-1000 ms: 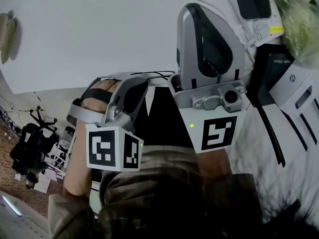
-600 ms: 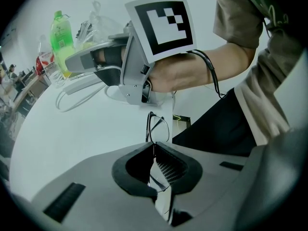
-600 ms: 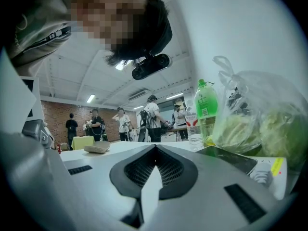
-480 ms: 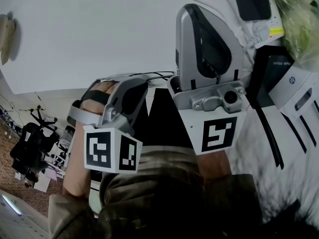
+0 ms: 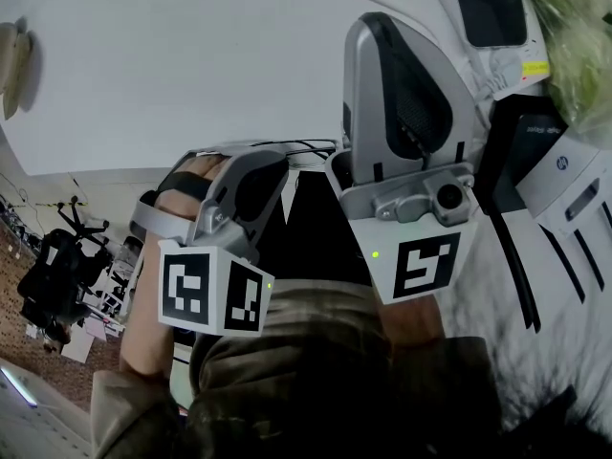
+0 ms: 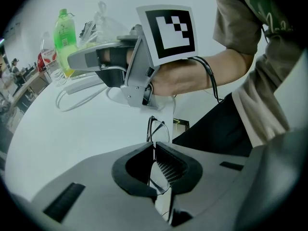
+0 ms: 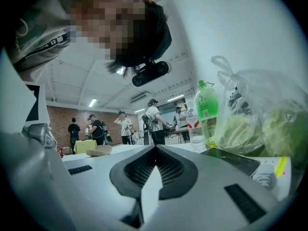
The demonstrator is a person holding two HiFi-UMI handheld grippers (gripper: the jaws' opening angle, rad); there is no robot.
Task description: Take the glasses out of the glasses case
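**Far left.** A tan oval object lies on the white surface, at the edge of the head view. It cannot be told whether this is the glasses case.

**Left of centre.** The left hand-held gripper points steeply down. Its jaws are drawn narrow and clamp the glasses. This thin dark wire frame is seen edge-on between the pads. One rim and lens project past the jaw tips, and the rest runs back between the jaws. The glasses are outside any case and are seen against the near edge of the surface. The person's dark trousers lie just to their right. A bare forearm and an olive sleeve carry this gripper in the head view.

**Right of centre.** The right hand-held gripper is held level, beside and above the left one. Its jaws are pressed together with nothing between them. In the left gripper view its marker cube faces the camera, and the hand behind it wears a dark cord at the wrist.

**Right.** A green bottle stands on the surface beside a clear plastic bag holding pale green contents. A white cable loops on the surface near them. Several people stand in the far background before a brick wall.
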